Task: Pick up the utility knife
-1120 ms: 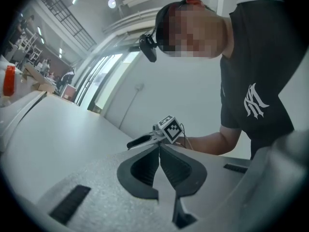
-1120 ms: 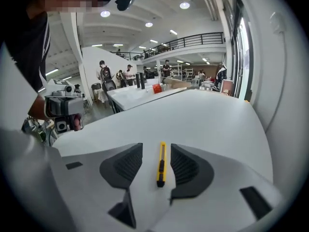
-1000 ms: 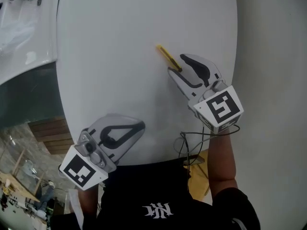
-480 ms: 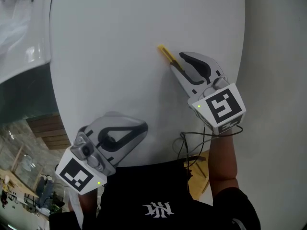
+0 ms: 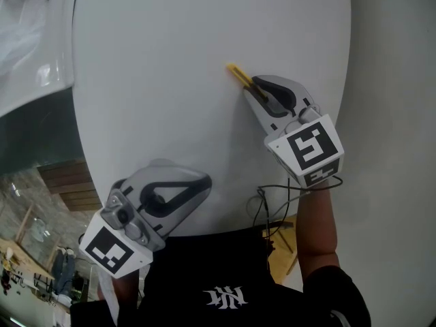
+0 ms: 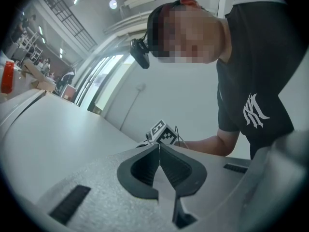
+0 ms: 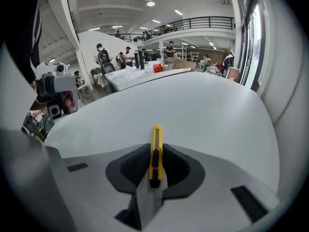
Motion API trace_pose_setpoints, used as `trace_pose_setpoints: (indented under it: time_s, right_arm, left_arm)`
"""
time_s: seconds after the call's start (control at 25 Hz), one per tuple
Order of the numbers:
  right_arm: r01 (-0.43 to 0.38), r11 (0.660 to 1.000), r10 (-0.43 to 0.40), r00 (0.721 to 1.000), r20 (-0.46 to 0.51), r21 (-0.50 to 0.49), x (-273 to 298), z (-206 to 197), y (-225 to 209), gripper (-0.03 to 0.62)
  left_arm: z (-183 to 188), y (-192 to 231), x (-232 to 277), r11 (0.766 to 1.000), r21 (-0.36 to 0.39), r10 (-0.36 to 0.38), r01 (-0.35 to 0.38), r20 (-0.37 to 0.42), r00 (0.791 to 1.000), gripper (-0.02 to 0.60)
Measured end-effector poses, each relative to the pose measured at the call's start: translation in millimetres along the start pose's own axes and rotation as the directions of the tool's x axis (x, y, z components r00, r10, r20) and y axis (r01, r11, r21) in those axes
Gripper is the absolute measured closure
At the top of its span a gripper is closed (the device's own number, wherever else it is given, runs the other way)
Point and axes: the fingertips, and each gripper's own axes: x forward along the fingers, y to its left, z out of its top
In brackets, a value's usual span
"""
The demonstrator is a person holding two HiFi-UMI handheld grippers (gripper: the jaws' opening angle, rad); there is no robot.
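Observation:
A yellow utility knife (image 5: 238,75) lies on the white oval table (image 5: 170,60), right of centre. My right gripper (image 5: 253,87) points down at its near end; its jaws are closing, the knife is between them and both pads touch its sides. In the right gripper view the knife (image 7: 155,153) runs straight out between the dark pads, its far end past the tips. My left gripper (image 5: 206,180) hovers level over the table's near edge, shut with nothing in it; its jaws meet in the left gripper view (image 6: 158,146).
A second white table (image 5: 27,46) stands at the upper left across a gap. A black cable (image 5: 272,203) hangs off the near edge below the right gripper. The right gripper's marker cube (image 6: 161,132) shows beyond the left jaws.
The right gripper's jaws have narrowed from wide open onto the knife's near end. The left gripper has stayed where it was.

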Motion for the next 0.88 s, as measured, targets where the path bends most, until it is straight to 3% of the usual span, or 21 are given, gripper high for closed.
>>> trace_pose_setpoints:
  time_s: [0.44,0.68,0.76,0.88]
  right_arm:
    - [0.023,1.000,-0.024,0.996,0.082,0.012,-21.3,25.7,11.6,0.540]
    - [0.091,0.996,-0.084,0.975,0.206,-0.022,-101.2,82.6,79.4,0.540]
    - [0.096,0.995,-0.089,0.962,0.257,-0.014,-130.4,95.4,110.3,0.540]
    - [0.124,0.992,-0.117,0.931,0.345,0.002,-189.3,118.2,159.9,0.540]
  left_arm:
    - [6.1,-11.1,-22.3,0.999,0.044,0.018,-0.019,0.019,1.000,0.574]
    - [18.3,-58.9,-75.1,0.997,0.075,0.005,-0.006,0.015,1.000,0.574]
    - [10.8,-78.9,-94.7,0.999,0.048,0.019,-0.018,-0.012,1.000,0.574]
    - [23.6,-114.7,-127.8,1.000,0.025,0.007,-0.007,0.018,1.000,0.574]
